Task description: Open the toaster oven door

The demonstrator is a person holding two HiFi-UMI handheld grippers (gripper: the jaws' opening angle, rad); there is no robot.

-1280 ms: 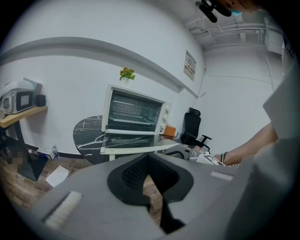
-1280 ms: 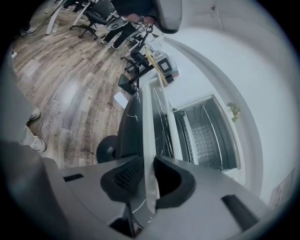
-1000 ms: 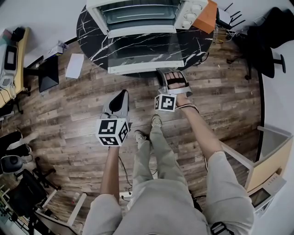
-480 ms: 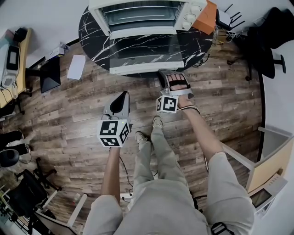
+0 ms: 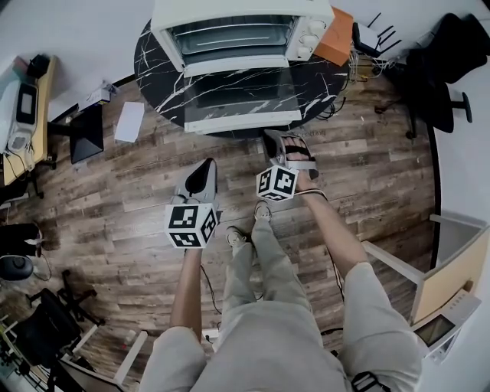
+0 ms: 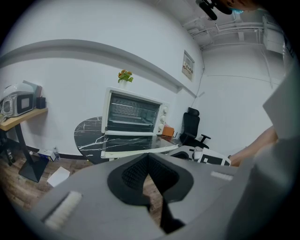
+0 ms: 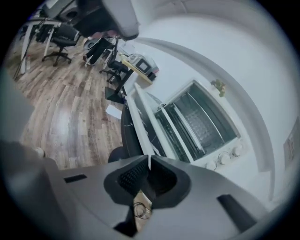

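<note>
- Oven [image 5: 237, 31] stands on the far table [image 5: 153, 69], door [image 5: 241, 96] down, seemingly level.
- Left gripper [image 6: 149, 154]: jaws together, empty.
- Right gripper [image 7: 149, 157]: jaws just closing, tips meeting, empty.

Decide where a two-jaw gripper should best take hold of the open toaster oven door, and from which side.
Best bet: the white handle bar on the free edge of the door, near its middle. Come from the front, one jaw above and one below: the door lies folded down flat from the toaster oven, so that bar faces the person unobstructed.
</note>
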